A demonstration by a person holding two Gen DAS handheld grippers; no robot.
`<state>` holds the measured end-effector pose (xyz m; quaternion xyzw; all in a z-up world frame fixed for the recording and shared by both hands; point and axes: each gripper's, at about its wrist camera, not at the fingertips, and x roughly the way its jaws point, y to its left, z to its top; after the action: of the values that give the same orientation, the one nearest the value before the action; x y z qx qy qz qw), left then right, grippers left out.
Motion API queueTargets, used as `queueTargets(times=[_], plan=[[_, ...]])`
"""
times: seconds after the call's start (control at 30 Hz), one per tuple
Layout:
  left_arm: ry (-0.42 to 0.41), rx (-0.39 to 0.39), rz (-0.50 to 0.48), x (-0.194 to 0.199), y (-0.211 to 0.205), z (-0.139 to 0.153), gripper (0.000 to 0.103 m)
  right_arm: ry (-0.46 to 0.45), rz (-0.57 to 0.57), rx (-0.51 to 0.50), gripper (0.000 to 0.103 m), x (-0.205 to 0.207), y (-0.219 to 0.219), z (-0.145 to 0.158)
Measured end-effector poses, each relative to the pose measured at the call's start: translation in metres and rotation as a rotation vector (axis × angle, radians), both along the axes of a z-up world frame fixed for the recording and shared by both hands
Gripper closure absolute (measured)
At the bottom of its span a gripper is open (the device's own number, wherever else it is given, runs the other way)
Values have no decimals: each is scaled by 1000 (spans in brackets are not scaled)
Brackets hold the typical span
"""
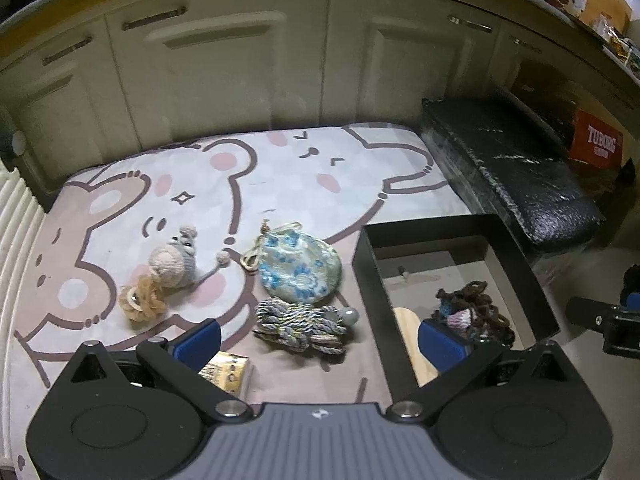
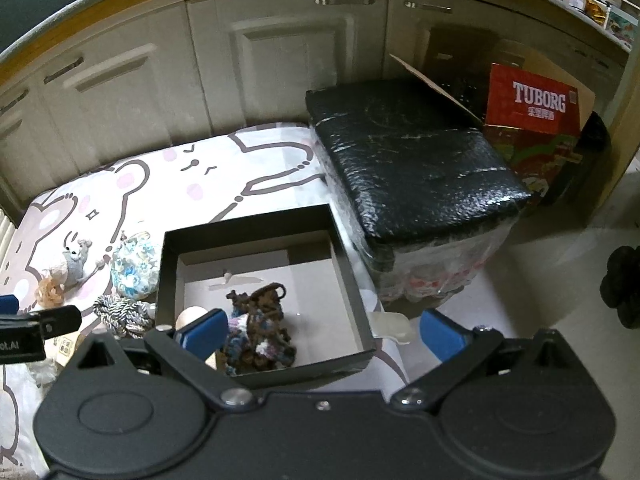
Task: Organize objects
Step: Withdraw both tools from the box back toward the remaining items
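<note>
Yarn bundle [image 2: 260,328] inside black box [image 2: 348,280]

Cream cabinets [image 1: 224,80] back a black wrapped bundle [image 2: 412,160] beside a red Tuborg box [image 2: 536,108].

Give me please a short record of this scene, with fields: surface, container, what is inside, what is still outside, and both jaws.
surface: cartoon-print mat
container: black box, open top
inside: brown crocheted item; a pale wooden piece, partly hidden
outside, left of box: floral pouch, twisted rope bundle, crocheted mouse, tan scrunchie, small yellow packet
left gripper: jaws open, empty
right gripper: jaws open, empty, over the box
</note>
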<state>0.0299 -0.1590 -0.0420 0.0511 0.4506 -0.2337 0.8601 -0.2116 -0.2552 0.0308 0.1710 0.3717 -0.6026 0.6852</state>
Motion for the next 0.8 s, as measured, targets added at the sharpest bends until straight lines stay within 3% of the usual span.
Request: queueTargets(times=[0.8], plan=[[-21, 11, 129, 26, 87, 3, 0, 1, 129, 9, 0, 89, 10, -14]])
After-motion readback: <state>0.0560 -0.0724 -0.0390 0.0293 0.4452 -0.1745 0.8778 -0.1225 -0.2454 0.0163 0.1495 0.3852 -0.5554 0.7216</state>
